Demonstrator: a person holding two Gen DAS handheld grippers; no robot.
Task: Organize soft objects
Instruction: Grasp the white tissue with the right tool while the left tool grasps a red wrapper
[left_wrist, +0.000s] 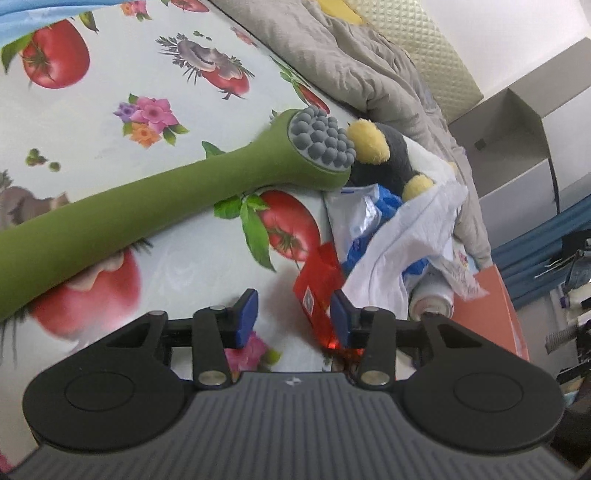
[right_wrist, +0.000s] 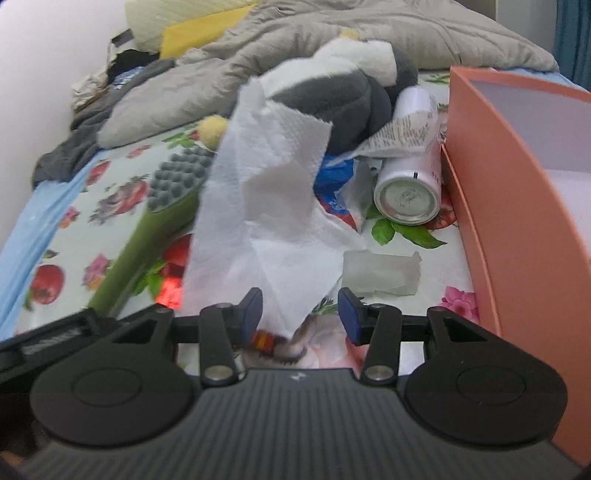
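The right hand-held gripper is hovering wide open around the paper towel's lower corner, mid-bed beside the pink box; closing squarely should avoid tearing. The left hand-held gripper is gaping beside a red wrapper.

A green massager with grey nubs lies on a tomato-and-flower-print sheet beside a salmon-pink box.
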